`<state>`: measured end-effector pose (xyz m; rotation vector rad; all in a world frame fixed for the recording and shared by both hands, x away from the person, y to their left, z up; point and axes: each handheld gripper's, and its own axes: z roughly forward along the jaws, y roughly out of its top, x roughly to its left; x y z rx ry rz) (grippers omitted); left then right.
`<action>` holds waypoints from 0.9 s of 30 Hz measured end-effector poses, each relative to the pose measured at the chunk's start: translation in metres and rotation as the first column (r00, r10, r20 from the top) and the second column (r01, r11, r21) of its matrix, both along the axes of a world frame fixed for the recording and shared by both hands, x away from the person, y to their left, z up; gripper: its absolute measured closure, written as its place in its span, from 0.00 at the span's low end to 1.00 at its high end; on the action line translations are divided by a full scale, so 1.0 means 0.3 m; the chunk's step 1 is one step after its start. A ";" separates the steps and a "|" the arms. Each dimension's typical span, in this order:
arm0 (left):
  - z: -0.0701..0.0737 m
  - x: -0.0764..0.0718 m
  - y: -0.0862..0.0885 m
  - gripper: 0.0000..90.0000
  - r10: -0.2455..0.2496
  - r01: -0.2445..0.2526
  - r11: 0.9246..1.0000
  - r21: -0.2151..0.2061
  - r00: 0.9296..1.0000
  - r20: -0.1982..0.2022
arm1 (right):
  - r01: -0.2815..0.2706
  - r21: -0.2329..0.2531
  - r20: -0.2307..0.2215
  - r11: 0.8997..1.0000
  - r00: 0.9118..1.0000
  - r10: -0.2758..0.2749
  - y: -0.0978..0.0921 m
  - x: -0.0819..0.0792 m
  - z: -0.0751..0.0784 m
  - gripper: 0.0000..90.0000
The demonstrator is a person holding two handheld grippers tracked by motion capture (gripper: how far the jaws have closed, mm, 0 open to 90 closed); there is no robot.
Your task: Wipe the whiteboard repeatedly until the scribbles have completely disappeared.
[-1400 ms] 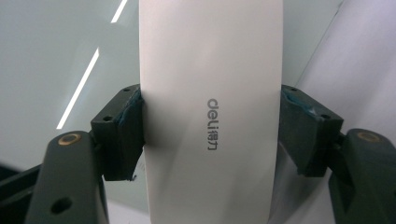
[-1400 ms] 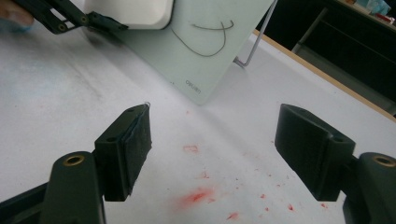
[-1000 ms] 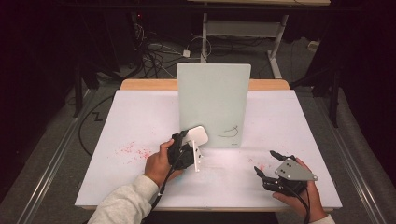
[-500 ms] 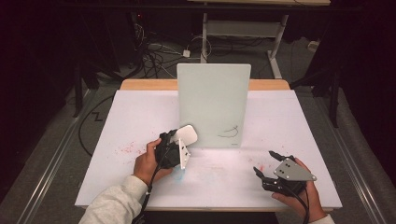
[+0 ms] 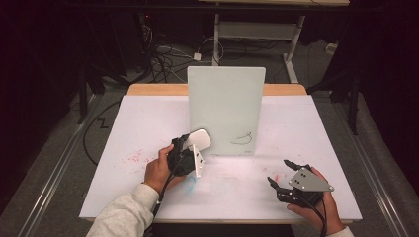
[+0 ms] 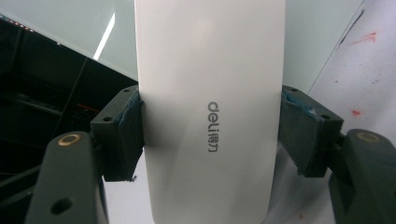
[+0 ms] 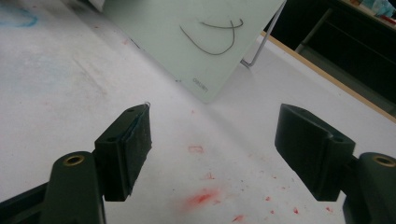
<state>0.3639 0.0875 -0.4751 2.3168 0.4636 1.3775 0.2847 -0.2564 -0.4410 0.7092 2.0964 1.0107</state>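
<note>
— Gripping the white eraser (image 6: 210, 112), is it, that left gripper (image 5: 190, 148)?

— Yes. In the left gripper view both black jaws press flat against the eraser's long sides, one on each flank, about halfway along its length. The grey lettering on its face runs lengthwise.

— Which way does its long axis run?

— Straight ahead along the jaws, away from the camera. In the high view the eraser (image 5: 197, 139) sticks out past the left hand (image 5: 159, 169) and points up and to the right, toward the lower left corner of the upright whiteboard (image 5: 226, 109). It is held above the table (image 5: 148, 118), not lying on it, and its far end sits just beside the board's left edge. I cannot tell whether it touches the board.

— And the board itself?

— It stands near the middle of the table, with a dark scribble (image 5: 243, 138) low on its right side. The right gripper view shows the same curved marks (image 7: 212, 35) and the thin wire stand (image 7: 261, 44) behind the board.

— What about the right gripper (image 5: 286, 175)?

— Its jaws are spread wide with nothing between them. It sits low at the near right of the table in the right hand (image 5: 316, 205), well apart from the eraser, aimed at the board. Red specks (image 7: 201, 198) dot the white surface under it.
</note>
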 end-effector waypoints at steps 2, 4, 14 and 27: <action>0.000 -0.001 -0.005 0.32 -0.005 0.005 1.000 -0.010 1.000 -0.003 | 0.001 -0.001 0.001 1.000 1.000 -0.001 -0.003 0.001 0.000 0.31; 0.000 -0.002 -0.016 0.32 -0.006 0.006 1.000 -0.001 1.000 0.000 | 0.001 -0.002 0.000 1.000 1.000 -0.001 -0.003 0.001 0.000 0.31; 0.000 -0.005 -0.199 0.32 -0.068 0.067 0.997 0.039 0.998 0.015 | 0.000 0.000 -0.002 1.000 1.000 0.000 -0.003 0.002 -0.002 0.31; -0.019 -0.006 -0.425 0.32 -0.117 0.109 0.988 0.109 0.991 0.071 | 0.013 0.019 0.009 1.000 1.000 -0.013 -0.022 0.000 0.006 0.31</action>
